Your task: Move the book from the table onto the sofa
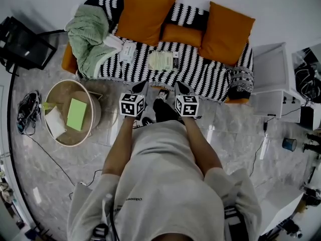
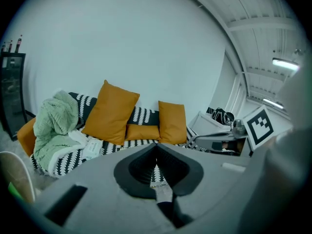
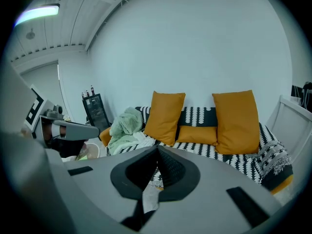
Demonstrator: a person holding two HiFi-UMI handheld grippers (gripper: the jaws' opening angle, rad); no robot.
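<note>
Left tool: the left tool (image 2: pixel 156 147) has its jaws pressed together with nothing between them. It is held out in front of the person and angled down towards the sofa.
Right tool: the right tool (image 3: pixel 157 150) is likewise closed and empty. It sits level with the left one, a small gap between the two.
Sofa: the sofa (image 1: pixel 200 73) lies straight ahead under a black-and-white striped throw. The orange cushions (image 1: pixel 145 13) stand along its back and a green blanket (image 1: pixel 90 39) is heaped at its left end, so the middle of the seat is the free, flat place to lay something.
Book on the sofa: a pale book (image 1: pixel 163 60) lies flat on the middle of the seat, just beyond both tool tips and touched by neither.
Book on the bench: a green book (image 1: pixel 76 113) lies flat on the round bench (image 1: pixel 65 97), to the left of the person. A white pad (image 1: pixel 54 123) lies beside it, and both are well apart from either tool.
Stage, as a judgement: this fits two readings. Either the pale book is the one wanted and already lies on the sofa, or the green book is meant and is on the bench.
Why the tools are idle: closed, empty and level, they look parked between grasps rather than engaged with anything.
</note>
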